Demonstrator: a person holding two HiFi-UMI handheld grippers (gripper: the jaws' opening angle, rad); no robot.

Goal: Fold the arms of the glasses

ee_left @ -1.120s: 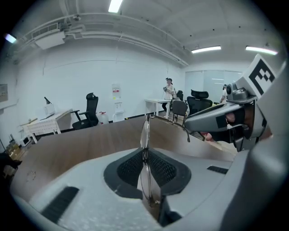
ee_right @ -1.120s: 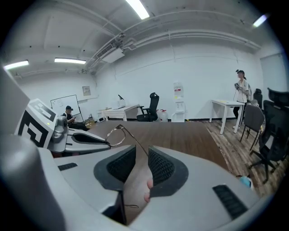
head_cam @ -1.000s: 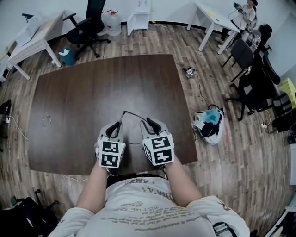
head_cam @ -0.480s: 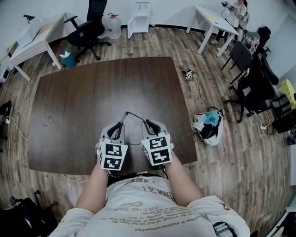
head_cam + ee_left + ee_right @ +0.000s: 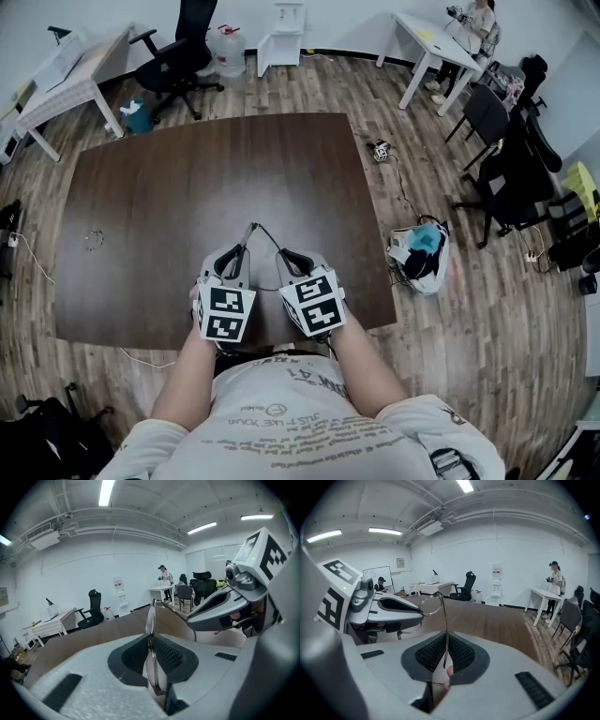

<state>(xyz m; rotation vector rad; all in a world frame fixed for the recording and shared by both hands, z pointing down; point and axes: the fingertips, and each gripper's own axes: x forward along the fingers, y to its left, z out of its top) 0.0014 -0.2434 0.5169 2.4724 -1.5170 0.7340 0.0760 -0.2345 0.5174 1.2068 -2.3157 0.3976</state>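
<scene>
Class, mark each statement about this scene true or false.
1. The left gripper holds the glasses. True.
2. The right gripper has nothing between its jaws. False: its jaws have just been closing and grip an arm of the glasses.
3. The table under the grippers is white. False: it is dark brown.
4. A person stands by a white desk in the background. True.

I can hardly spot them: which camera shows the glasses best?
The right gripper view: the glasses show a round lens rim and one arm clearly. The left gripper view shows them edge-on; the head view only as thin wire.
</scene>
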